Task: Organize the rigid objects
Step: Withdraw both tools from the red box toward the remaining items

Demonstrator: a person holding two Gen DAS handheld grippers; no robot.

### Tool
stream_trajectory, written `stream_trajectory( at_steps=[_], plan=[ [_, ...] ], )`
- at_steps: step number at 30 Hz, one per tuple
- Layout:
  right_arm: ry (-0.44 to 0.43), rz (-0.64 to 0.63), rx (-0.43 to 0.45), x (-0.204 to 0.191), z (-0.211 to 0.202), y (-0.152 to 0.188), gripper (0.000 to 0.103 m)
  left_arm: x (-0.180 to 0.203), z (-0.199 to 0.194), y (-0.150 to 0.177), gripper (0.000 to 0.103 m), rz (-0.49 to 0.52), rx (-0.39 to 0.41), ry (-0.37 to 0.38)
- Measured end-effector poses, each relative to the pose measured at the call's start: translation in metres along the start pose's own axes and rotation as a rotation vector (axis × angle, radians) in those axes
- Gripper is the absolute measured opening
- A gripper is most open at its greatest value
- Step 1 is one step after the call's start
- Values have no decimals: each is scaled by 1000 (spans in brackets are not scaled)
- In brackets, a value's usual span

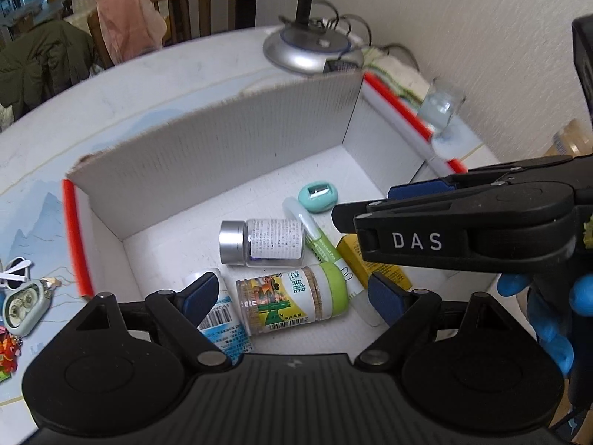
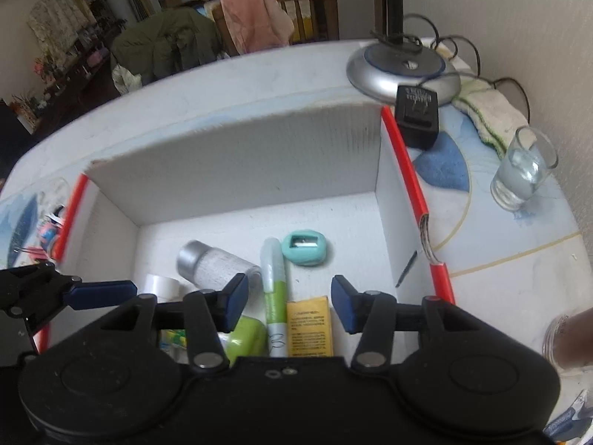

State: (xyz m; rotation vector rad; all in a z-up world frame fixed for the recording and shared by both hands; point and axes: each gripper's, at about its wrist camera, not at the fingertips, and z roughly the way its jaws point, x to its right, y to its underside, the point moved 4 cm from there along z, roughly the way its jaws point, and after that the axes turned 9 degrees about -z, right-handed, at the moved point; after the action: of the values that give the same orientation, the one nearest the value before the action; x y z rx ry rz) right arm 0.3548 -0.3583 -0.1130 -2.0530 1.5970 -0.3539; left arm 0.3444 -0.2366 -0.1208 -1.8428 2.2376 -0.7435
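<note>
An open cardboard box (image 1: 222, 148) with red edge strips holds a silver-capped jar (image 1: 259, 241), a green-lidded toothpick jar (image 1: 292, 300), a white barcode bottle (image 1: 222, 322), a green pen (image 1: 315, 237), a teal sharpener (image 1: 317, 196) and a yellow carton (image 1: 370, 263). My left gripper (image 1: 292, 296) hangs open above the toothpick jar, holding nothing. My right gripper (image 2: 289, 302) is open over the pen (image 2: 274, 289) and the yellow carton (image 2: 307, 326), apart from both. It enters the left wrist view from the right (image 1: 374, 204), held by a blue-gloved hand (image 1: 548, 319).
Beyond the box (image 2: 241, 155) stand a silver lamp base (image 2: 404, 70) and a black adapter (image 2: 417, 116). A water glass (image 2: 522, 170) and a cloth (image 2: 489, 111) lie right of it, a brown jar (image 2: 567, 341) nearer. Sunglasses (image 1: 15, 274) and trinkets lie left.
</note>
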Motion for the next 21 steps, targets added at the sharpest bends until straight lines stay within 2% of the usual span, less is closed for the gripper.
stream_trajectory(
  at_steps=[10, 13, 21],
  plan=[
    [10, -41, 77, -26, -37, 0, 55, -22, -50, 8, 88, -56, 140, 48],
    [6, -56, 99, -35, -48, 1, 59, -31, -64, 12, 88, -58, 184, 47],
    [-5, -50, 151, -61, -68, 3, 64, -63, -98, 23, 88, -83, 251, 59]
  ],
)
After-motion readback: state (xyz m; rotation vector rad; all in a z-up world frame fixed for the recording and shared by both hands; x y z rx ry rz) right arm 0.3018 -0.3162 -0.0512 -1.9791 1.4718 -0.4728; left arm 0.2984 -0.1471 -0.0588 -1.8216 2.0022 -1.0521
